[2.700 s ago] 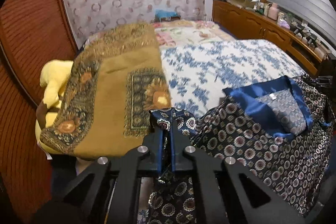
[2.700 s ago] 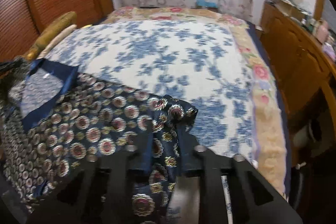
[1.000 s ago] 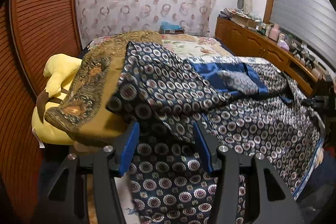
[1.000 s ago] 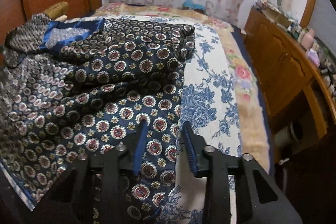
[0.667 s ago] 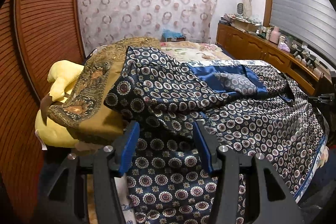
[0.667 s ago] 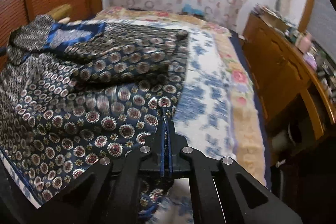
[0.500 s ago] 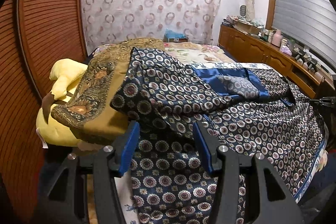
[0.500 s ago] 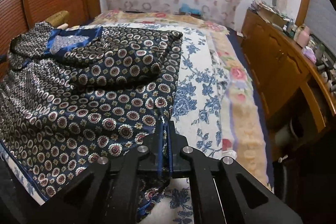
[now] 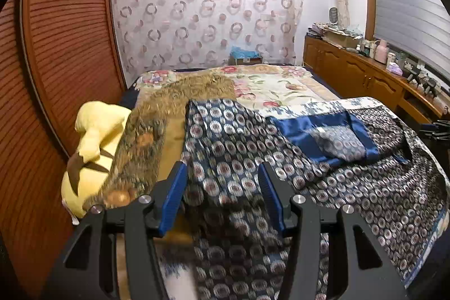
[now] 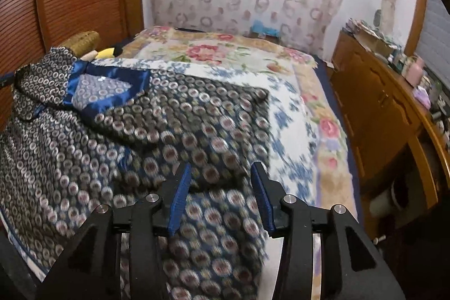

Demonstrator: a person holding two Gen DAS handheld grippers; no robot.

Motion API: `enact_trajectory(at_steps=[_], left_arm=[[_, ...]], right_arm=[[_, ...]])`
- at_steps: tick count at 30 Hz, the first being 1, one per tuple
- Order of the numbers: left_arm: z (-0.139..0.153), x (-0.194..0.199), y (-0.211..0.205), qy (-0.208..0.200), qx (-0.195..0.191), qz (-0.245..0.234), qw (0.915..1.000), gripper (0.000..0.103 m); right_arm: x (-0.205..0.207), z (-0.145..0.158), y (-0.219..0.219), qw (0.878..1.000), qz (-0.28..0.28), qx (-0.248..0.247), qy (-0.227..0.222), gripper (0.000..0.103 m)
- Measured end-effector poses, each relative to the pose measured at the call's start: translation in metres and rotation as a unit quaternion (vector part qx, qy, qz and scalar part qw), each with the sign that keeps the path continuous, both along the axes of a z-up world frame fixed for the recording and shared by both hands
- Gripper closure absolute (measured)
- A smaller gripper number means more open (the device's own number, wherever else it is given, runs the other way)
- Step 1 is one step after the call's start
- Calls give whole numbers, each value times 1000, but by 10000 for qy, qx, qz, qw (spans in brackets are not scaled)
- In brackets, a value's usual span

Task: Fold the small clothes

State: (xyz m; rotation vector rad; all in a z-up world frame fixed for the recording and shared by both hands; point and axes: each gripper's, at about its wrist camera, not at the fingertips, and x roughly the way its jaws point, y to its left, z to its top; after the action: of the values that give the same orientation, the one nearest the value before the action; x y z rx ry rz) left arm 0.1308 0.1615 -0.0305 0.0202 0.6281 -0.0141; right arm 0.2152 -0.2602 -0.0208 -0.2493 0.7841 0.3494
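I had both grippers wide apart and holding nothing. The left gripper (image 9: 222, 196) hovered over the robe's (image 9: 323, 182) left sleeve, which lay across the brown blanket (image 9: 157, 125) beside the yellow toy (image 9: 92, 128). The right gripper (image 10: 219, 193) sat above the right sleeve's folded edge. The robe (image 10: 112, 137) lay spread on the bed (image 10: 303, 125), its hem draped over the near edge. Bare bedspread stretched to the right, toward the cabinet (image 10: 379, 108).
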Motion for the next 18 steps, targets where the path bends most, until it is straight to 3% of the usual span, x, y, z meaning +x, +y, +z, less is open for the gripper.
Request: enact_trajectory(at_steps=[12, 13, 18], left_arm=[[-8, 47, 4, 534, 373, -6, 9979, 52], [-8, 46, 4, 520, 383, -10, 9979, 59], [-8, 35, 1, 498, 305, -131, 9982, 73]], right_arm=[[35, -8, 42, 9998, 151, -85, 121, 58], [37, -8, 43, 9998, 139, -98, 113, 58], [47, -8, 34, 9999, -23, -59, 99, 52]])
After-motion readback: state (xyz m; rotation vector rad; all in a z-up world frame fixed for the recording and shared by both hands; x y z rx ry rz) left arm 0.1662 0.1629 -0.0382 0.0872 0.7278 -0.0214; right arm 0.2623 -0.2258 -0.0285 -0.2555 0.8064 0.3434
